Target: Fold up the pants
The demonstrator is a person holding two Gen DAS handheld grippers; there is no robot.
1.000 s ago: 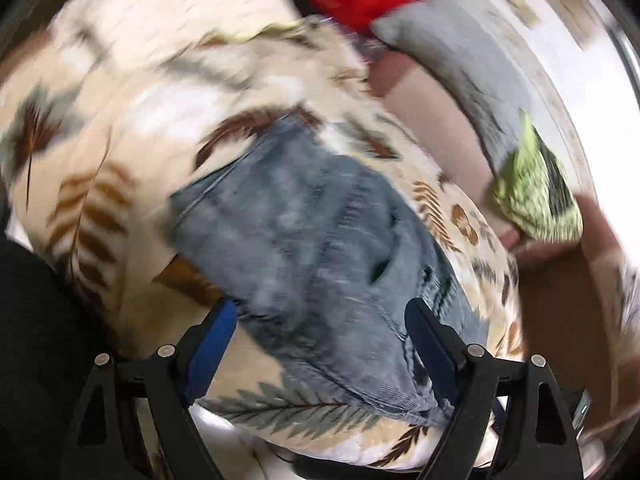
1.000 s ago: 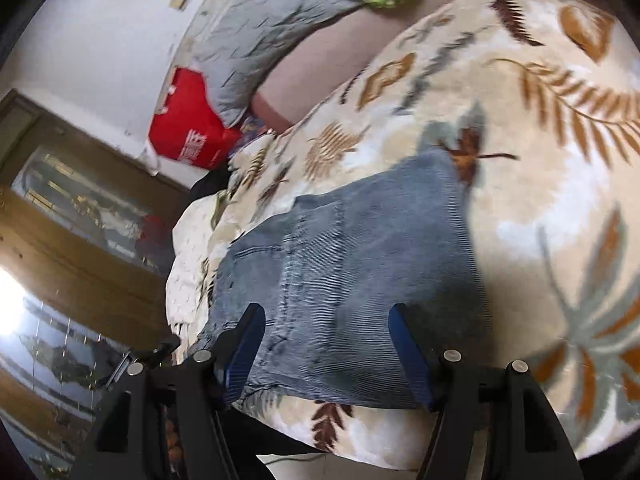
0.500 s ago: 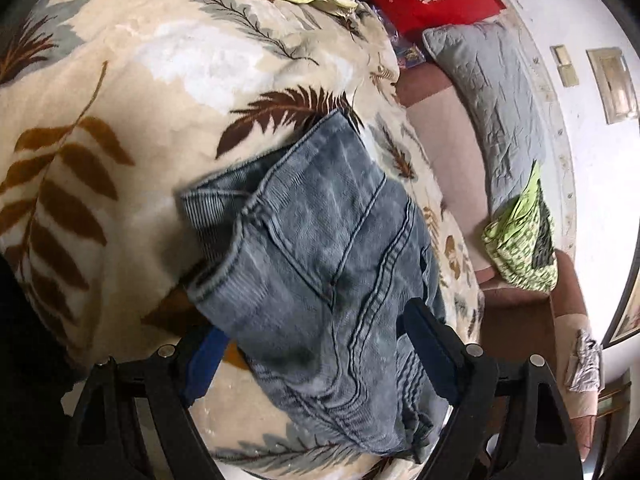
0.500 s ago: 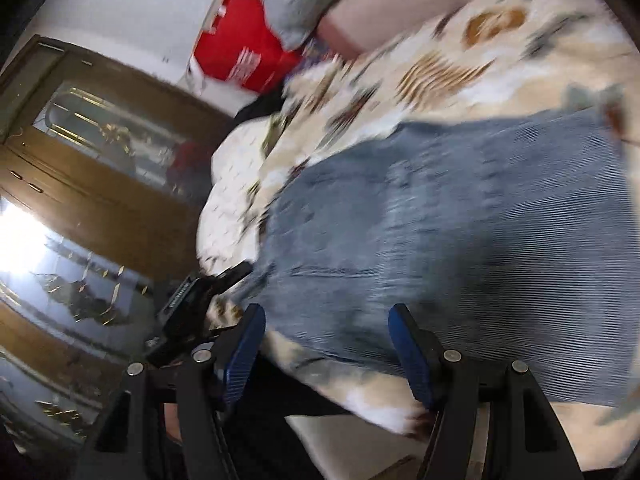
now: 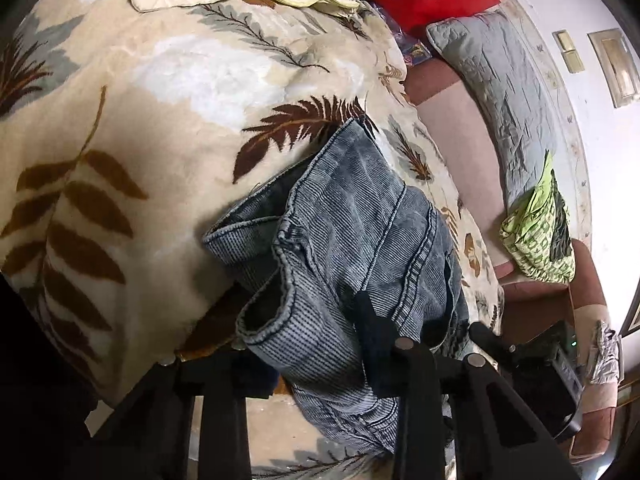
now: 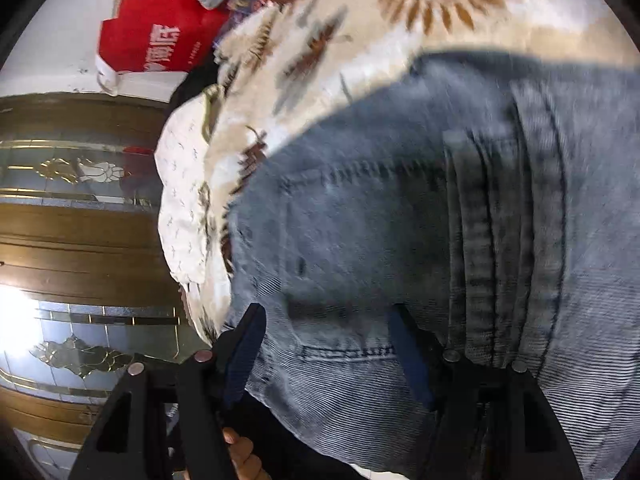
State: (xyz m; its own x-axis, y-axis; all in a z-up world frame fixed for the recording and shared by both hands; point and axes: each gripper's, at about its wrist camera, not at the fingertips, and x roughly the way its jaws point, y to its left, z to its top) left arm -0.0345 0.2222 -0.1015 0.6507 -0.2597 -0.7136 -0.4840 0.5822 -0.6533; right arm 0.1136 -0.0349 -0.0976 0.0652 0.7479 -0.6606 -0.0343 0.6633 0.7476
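Closing on the pants (image 5: 352,240) at the near edge of the leaf-print blanket (image 5: 120,152).
Left gripper (image 5: 316,344): jaws just drawn in, denim bunched between them. Right gripper (image 6: 328,356): jaws apart over the fabric, holding nothing yet; fold barely begun.

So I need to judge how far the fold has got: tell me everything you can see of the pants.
The pants are faded grey-blue ribbed cloth, like corduroy, with stitched seams and a pocket. They lie bunched on the leaf-print blanket, one hemmed opening gaping near its edge, cloth hanging over it. The left gripper, its jaws just closing, pinches a fold of them. The right gripper stands open over them, gripping nothing.
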